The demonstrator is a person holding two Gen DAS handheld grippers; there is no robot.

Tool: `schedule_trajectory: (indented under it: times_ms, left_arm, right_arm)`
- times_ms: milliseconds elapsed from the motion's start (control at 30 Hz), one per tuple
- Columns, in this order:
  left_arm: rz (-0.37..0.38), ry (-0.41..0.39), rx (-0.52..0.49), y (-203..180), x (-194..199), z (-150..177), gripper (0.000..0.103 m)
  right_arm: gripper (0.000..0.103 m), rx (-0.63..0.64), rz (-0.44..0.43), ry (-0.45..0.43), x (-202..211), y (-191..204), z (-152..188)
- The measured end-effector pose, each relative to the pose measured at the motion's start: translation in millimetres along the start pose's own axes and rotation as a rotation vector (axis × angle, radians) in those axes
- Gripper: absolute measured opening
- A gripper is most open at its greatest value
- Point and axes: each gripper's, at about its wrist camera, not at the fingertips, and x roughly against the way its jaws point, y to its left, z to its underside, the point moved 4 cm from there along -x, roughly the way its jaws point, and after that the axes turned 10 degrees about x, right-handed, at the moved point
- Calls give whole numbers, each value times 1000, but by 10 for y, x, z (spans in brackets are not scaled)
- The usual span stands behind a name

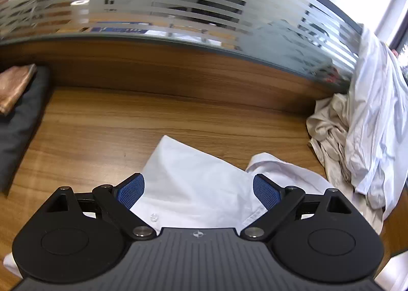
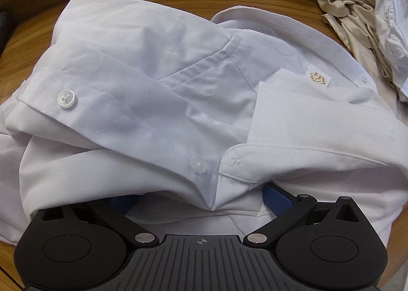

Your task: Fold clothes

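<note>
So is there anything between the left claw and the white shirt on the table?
Nothing visible. The left claw is open directly over the white shirt, with bare cloth between its blue pads. The pile of clothes sits apart, at the right.

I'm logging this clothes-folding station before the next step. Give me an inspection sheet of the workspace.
Surface: wooden desk, wood-grain top, wooden back panel behind.
Job's things: white shirt partly folded on the desk, collar and buttons up, label showing.
Clutter: crumpled beige garment and hanging white garment to the right; dark folded cloth with a brown item on it to the left.
Grippers: left hand-held gripper open above the shirt; right hand-held gripper open, its blue pads partly under shirt cloth, not pinching it.
Cables: nothing seen.
Surroundings: striped frosted glass partition behind the desk.
</note>
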Motion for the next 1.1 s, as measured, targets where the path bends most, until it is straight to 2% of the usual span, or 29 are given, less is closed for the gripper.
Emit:
schedule_trajectory:
  times_ms: [600,833,1100]
  left_arm:
    - [-4,14,50,221,88,-53,95]
    - [-13,10,68,309,139,-27,95]
    - [-21,5,68,316,170,-5,95]
  right_arm:
    - [103,2,1,-3,249,-66,-41]
    - [103,26,5,-51,433,-24,-17]
    - [103,30,5,-65,527,-67,-45]
